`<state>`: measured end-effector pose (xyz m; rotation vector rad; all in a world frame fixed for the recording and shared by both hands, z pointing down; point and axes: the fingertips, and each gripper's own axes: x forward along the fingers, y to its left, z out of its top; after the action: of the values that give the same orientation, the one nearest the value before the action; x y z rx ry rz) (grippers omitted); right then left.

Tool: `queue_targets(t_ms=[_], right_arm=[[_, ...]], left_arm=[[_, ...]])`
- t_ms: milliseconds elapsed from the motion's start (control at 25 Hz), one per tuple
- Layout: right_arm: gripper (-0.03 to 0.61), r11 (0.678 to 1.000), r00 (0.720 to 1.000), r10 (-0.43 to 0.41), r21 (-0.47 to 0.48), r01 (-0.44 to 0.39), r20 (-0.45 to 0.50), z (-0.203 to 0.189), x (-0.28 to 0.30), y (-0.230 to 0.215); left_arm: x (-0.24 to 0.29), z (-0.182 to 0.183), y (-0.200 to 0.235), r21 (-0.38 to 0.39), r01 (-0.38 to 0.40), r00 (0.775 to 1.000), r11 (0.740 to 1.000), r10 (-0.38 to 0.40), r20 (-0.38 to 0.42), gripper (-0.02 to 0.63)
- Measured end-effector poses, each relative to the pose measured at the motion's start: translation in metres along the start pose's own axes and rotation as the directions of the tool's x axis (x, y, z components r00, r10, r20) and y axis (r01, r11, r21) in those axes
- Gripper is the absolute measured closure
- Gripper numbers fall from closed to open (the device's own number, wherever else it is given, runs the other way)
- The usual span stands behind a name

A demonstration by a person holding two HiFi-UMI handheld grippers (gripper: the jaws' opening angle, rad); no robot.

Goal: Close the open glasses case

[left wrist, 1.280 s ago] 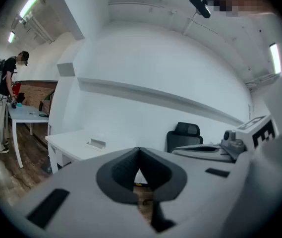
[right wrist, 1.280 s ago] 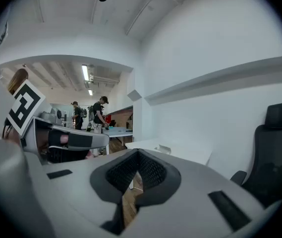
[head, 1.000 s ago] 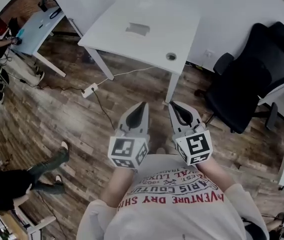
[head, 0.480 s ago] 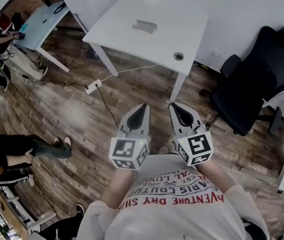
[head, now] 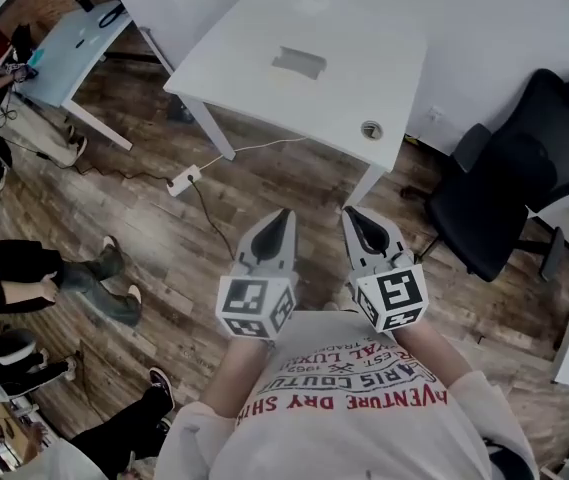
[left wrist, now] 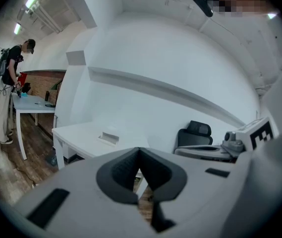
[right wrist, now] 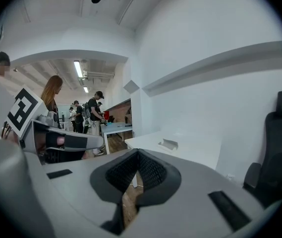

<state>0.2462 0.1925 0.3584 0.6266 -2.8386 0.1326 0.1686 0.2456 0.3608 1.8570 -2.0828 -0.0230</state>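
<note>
The left hand-held gripper (head: 282, 215) and the right hand-held gripper (head: 352, 213) are both clenched on nothing, tapered jaws meeting, above the wood-plank floor (head: 179, 243). The small, boxy grey glasses case (head: 299, 63) lies far off on the smooth white tabletop (head: 369, 53).

Head view: overhead, facing steeply down, close above the left gripper (head: 282, 214) and right gripper (head: 352, 214). White table (head: 264, 78) beyond the jaw tips.
Left gripper view: low, level, along its own jaws. Table ahead-left of the tips, black chair (left wrist: 194, 133) ahead-right.
Right gripper view: likewise. Table just past the tips.
Shared by all three: table, chair.
</note>
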Motion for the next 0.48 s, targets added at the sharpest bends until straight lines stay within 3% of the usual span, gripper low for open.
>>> queue_targets(t_ms=[480], right_arm=[[0.566,0.995,0.994,-0.099,0.028,0.100,-0.037,0.029,0.147,0.008]], left_arm=[[0.068,0.054,0.142,-0.009,0.076,0.997,0.997,-0.077,-0.025,0.615]])
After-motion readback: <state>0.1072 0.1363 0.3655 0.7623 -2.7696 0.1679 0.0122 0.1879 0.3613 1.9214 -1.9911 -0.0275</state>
